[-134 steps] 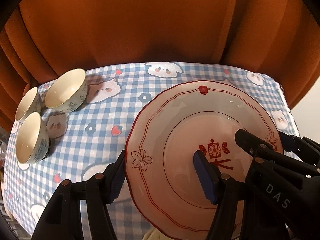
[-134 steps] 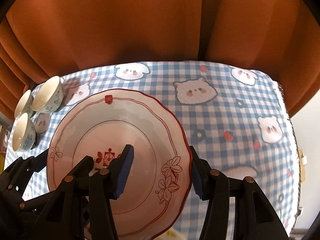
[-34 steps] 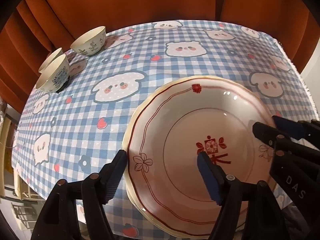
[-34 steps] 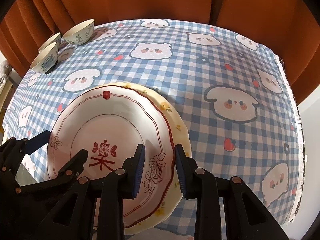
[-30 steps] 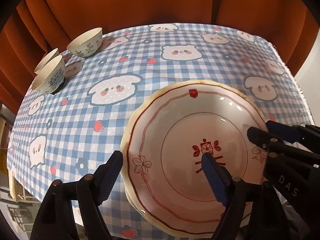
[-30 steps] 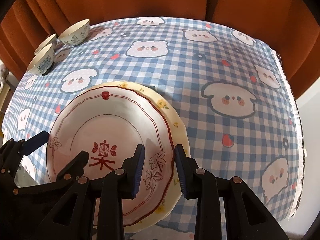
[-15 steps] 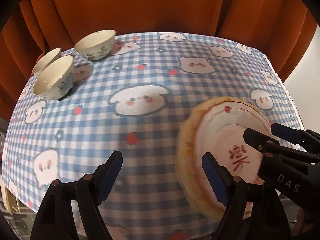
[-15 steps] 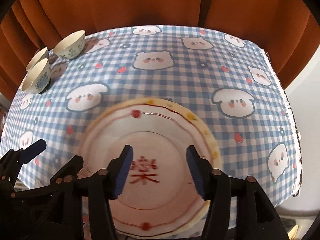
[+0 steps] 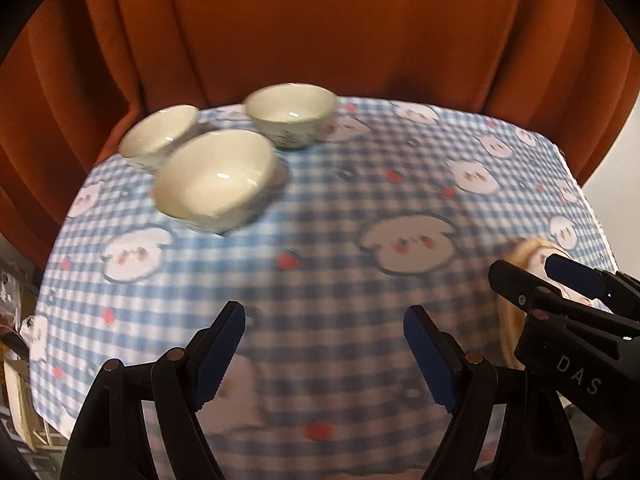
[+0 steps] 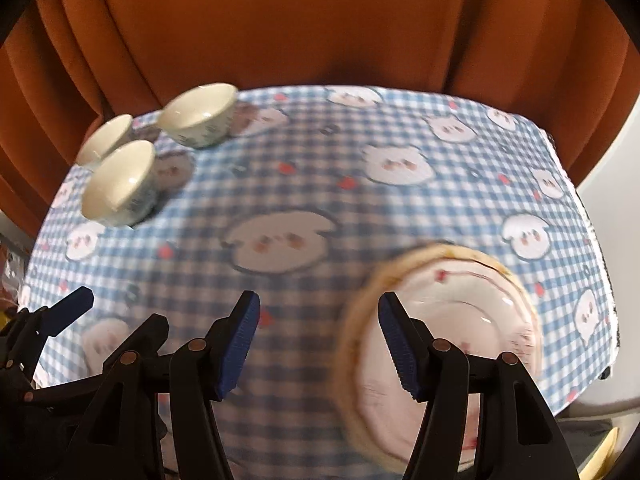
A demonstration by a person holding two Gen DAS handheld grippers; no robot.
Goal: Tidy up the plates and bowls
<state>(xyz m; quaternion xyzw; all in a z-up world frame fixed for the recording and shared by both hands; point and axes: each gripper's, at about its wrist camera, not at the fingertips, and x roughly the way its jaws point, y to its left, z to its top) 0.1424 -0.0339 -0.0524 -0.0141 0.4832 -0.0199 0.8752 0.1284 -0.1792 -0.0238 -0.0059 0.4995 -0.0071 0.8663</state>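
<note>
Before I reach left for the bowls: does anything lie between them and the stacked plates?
Only bare checked tablecloth between bowls and plates, right wrist view.

Left wrist view: looks steeply down along its own black fingers [image 9: 224,344] at the blue-checked cloth-covered table [image 9: 328,288], facing the orange curtain [image 9: 320,32]; blurred.
Right wrist view: same downward angle, set just to the right, over stacked pink-and-cream plates [image 10: 460,320].
Shared: three cream ceramic bowls [image 9: 216,180] [image 10: 120,184] far left, table, curtain.
</note>
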